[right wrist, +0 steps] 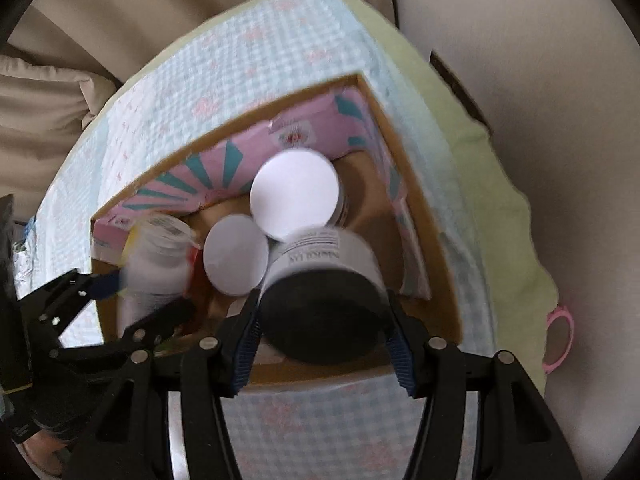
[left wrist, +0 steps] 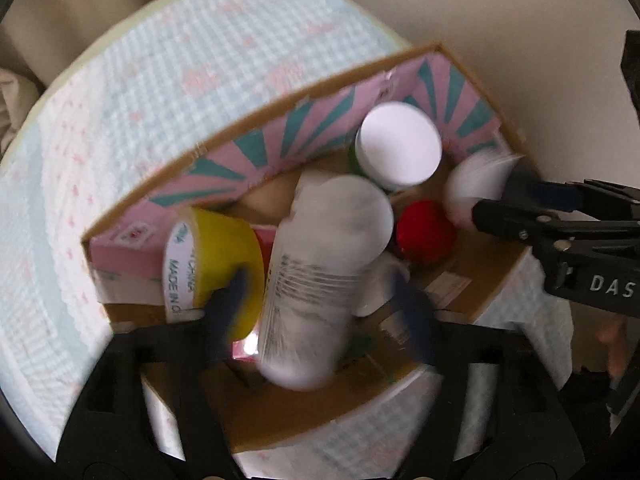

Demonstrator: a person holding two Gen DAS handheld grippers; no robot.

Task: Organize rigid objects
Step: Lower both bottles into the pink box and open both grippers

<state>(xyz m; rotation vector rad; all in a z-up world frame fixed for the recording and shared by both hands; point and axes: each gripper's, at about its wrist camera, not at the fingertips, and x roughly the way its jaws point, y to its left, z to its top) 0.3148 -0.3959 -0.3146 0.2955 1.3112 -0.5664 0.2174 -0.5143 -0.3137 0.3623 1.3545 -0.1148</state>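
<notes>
A cardboard box is being supported by a blue-checked cloth near beige cushions. Over the box, a white bottle is being gripped by the left gripper, and a black-based jar by the right gripper.

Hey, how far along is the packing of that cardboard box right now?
Done: white-lidded jars and a red cap already sit in the cardboard box. In hand: the left gripper holds a white bottle, the right gripper a black-based jar. Left: setting both down.
</notes>
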